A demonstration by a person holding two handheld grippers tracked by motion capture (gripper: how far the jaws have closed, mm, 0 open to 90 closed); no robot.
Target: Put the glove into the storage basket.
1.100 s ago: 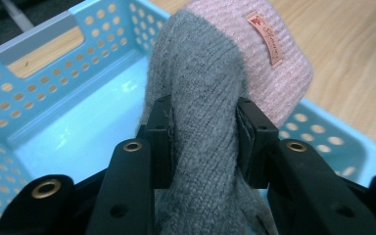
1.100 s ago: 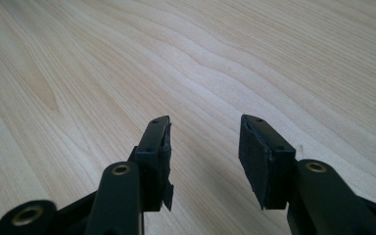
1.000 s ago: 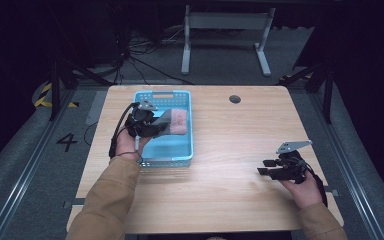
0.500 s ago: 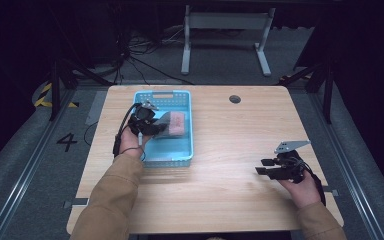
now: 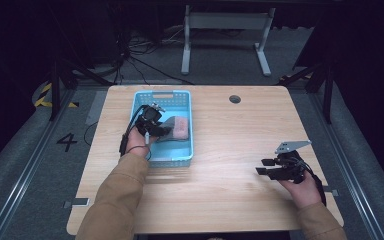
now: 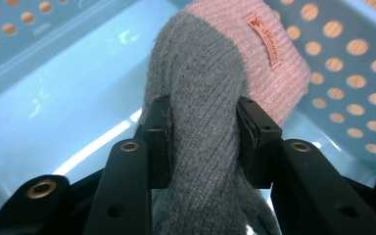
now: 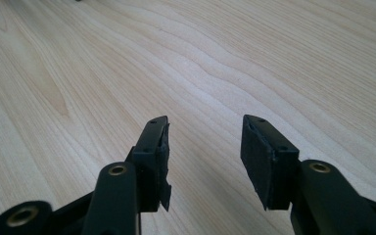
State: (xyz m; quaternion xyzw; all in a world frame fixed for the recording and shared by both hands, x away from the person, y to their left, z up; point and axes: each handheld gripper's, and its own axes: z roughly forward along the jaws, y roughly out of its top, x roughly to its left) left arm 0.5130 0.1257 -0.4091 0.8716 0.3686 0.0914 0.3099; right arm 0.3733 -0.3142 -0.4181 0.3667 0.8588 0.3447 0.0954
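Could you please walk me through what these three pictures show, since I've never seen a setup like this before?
Gladly. A person sits at a wooden table holding a hand-held gripper in each hand; there is no robot arm. The high view looks down from above. The other two come from cameras riding on each gripper, looking along its black fingers. The left gripper reaches into a blue perforated basket and is closed on a knitted sock, grey with a pink end, its pads pressing the grey part. The right gripper sits near the table's right side, fingers apart with nothing between them, just above bare wood.
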